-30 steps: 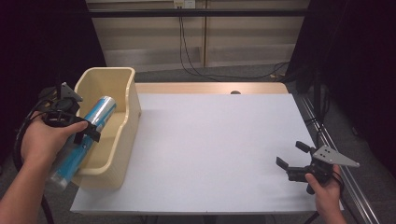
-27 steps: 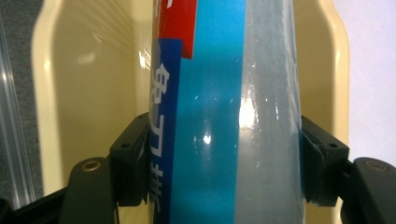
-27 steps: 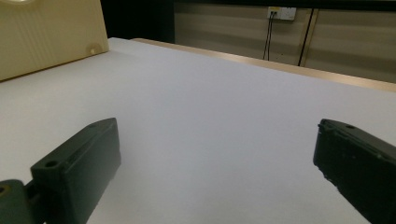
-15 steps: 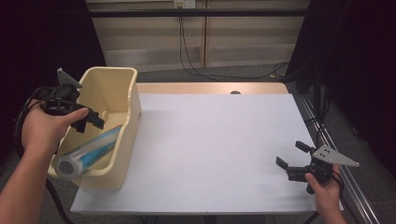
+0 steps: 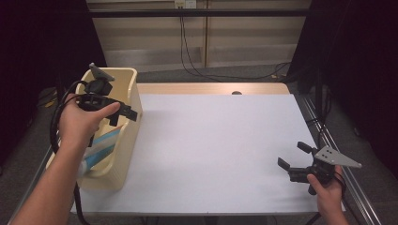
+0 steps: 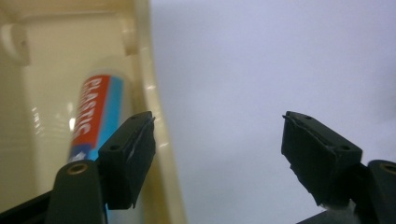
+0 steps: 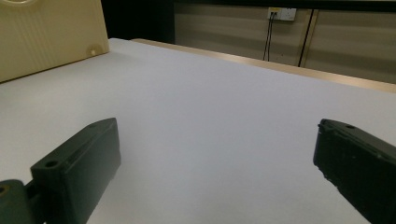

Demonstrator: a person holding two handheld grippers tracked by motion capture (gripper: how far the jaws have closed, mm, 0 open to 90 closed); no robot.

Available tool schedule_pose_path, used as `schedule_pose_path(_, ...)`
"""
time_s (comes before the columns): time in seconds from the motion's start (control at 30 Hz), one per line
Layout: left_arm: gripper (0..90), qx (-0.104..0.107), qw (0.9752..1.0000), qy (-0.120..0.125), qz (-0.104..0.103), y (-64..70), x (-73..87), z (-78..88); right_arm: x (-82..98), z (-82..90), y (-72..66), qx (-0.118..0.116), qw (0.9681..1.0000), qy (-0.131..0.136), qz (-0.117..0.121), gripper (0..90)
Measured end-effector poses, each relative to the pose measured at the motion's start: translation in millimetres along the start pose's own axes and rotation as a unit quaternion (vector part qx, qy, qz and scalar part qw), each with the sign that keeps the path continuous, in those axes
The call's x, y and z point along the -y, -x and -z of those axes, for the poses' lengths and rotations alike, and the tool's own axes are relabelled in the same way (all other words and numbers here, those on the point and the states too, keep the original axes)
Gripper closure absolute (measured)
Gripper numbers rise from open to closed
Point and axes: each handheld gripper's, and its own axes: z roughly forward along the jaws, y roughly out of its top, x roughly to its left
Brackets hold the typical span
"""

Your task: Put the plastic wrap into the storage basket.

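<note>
A blue, red and white tube [image 5: 101, 147] lies lengthwise inside the cream plastic bin [image 5: 133, 101] at the table's left edge. My left gripper [image 5: 123, 116] hovers over the bin's right rim. Its jaws have just been opening and stand apart with nothing between them. In the left gripper view the tube [image 6: 95, 112] rests on the bin's floor behind the left jaw of the gripper [image 6: 217, 140], and the bin's wall [image 6: 154, 116] runs between the jaws. My right gripper [image 5: 292, 154] is held open near the front right corner, nothing in it [image 7: 215, 154].
White sheet [image 5: 211, 140] covers the table from the bin to the right edge. A wooden strip [image 5: 211, 88] runs along the far edge. In the right gripper view the bin [image 7: 51, 32] stands far off at the upper left.
The left gripper let go of the tube, which dropped into the bin. The left hand then rose and moved farther along the bin, jaws spreading. The right hand kept still.
</note>
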Motion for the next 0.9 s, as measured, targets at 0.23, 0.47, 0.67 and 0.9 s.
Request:
schedule_pose_path(0.23, 24.7, 0.022, 0.9991, 0.007, -0.036, 25.0, -1.1, -16.6, 0.0, -1.1, -1.2, -0.003, 1.0, -0.001, 0.003, 0.1)
schedule_pose_path(0.47, 24.0, 0.048, 0.9972, 0.0, -0.057, 46.2, -1.6, -43.0, -0.1, -0.7, -1.3, -0.002, 1.0, -0.001, 0.003, 0.1)
schedule_pose_path(0.67, 23.8, 0.054, 0.9964, 0.007, -0.065, 55.5, 1.7, -61.3, 0.2, -0.7, -0.4, -0.003, 1.0, -0.001, 0.003, 0.1)
schedule_pose_path(0.9, 23.8, 0.077, 0.9928, 0.029, -0.088, 63.4, 10.0, -78.8, 0.2, -0.9, -0.7, -0.002, 1.0, -0.001, 0.004, 0.1)
